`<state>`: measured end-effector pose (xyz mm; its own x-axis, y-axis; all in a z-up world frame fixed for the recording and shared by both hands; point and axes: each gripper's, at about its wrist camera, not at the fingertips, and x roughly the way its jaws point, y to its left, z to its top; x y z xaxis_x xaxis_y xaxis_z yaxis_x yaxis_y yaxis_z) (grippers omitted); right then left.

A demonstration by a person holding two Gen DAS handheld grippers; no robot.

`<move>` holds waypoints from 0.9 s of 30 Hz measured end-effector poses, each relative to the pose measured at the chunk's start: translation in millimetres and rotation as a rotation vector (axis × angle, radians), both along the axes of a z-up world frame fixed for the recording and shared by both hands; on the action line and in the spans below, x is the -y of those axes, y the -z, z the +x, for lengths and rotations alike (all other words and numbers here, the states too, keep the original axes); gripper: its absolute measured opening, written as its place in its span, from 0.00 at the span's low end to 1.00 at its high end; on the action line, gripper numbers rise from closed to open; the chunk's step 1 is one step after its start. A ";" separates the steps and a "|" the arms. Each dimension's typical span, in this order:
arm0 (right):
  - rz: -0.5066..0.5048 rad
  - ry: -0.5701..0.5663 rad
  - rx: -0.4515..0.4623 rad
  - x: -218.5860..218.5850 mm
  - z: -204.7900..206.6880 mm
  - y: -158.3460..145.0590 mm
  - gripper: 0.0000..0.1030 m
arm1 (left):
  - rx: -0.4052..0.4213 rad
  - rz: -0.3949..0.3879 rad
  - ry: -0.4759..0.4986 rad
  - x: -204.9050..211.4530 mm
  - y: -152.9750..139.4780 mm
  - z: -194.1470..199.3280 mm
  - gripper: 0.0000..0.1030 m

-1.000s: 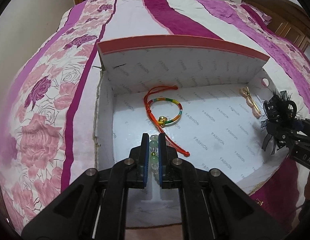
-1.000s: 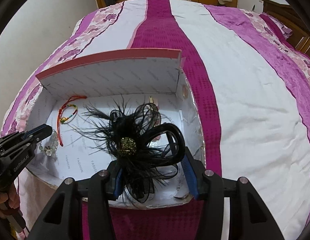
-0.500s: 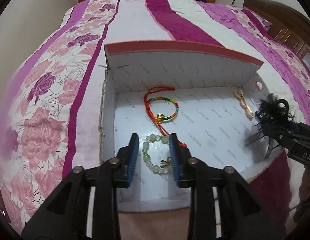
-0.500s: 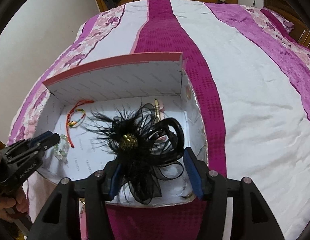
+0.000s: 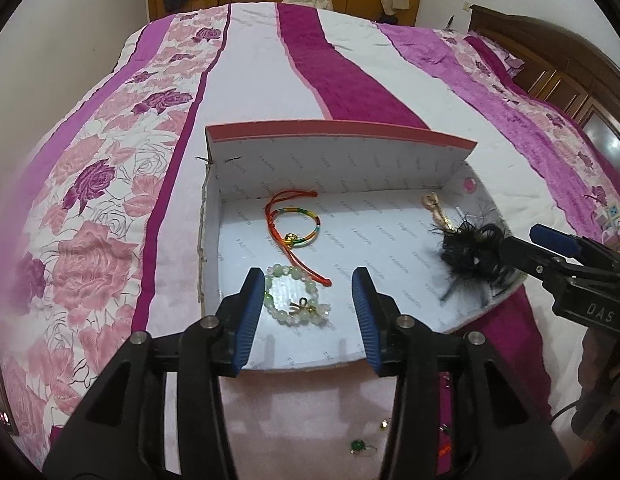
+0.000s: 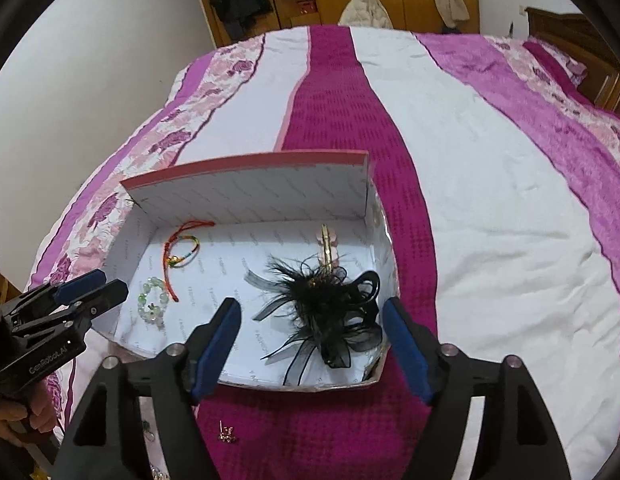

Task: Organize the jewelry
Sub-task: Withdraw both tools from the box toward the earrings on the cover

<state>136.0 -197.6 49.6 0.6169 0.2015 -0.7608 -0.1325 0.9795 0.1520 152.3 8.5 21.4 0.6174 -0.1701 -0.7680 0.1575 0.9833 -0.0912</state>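
A bed with a pink, magenta and white striped cover carries an open white box, its lid raised along the far edge; wooden wardrobes stand behind. Inside the box, a green bead bracelet lies near the front-left corner, with a red cord bracelet just behind it toward the back wall. A black feather hair ornament lies at the front-right corner, touching a gold hair clip that runs toward the back-right corner. The left gripper hangs over the front edge of the box, its jaws opening, with the bead bracelet seen between them but free of both pads. The right gripper hangs over the front-right part of the box, its jaws also opening; the feather ornament sits between them, clear of both pads. Neither gripper holds anything. Judged from this layout, the step in hand is the release of two items into the box. Several small pieces remain outside the box on the cover below its front edge: a green piece and a small gold earring. The next move probably calls for drawing each gripper back over the front edge, lowering it to one of these pieces, and closing finely, since they are small and rest on soft fabric.
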 end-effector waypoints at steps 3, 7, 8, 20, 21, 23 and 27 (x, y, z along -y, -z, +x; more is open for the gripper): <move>0.011 -0.006 0.007 1.0 -6.5 -5.7 0.76 | 0.006 -0.012 0.003 -1.5 -4.0 -6.1 0.36; 0.022 -0.018 0.021 0.2 -19.3 -13.4 0.76 | 0.003 -0.026 0.001 -3.2 -6.1 -15.3 0.36; 0.024 -0.020 0.024 -0.2 -22.9 -14.7 0.76 | 0.001 -0.030 0.001 -3.4 -6.1 -17.6 0.36; 0.073 -0.006 0.056 6.5 -64.3 -24.7 0.76 | -0.045 -0.064 0.001 -6.8 5.1 -48.2 0.37; 0.073 -0.007 0.053 7.0 -67.7 -23.5 0.76 | -0.048 -0.063 0.002 -7.0 6.4 -51.2 0.37; 0.071 -0.007 0.046 7.0 -73.4 -21.0 0.76 | -0.054 -0.060 0.005 -6.6 8.3 -56.1 0.37; 0.065 -0.006 0.031 8.4 -84.2 -14.5 0.76 | -0.063 -0.060 0.007 -6.6 12.1 -65.0 0.37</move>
<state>51.7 -206.0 64.1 0.6385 0.2535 -0.7267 -0.1438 0.9669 0.2110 87.2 15.1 9.3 0.5666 -0.2217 -0.7936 0.1569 0.9745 -0.1602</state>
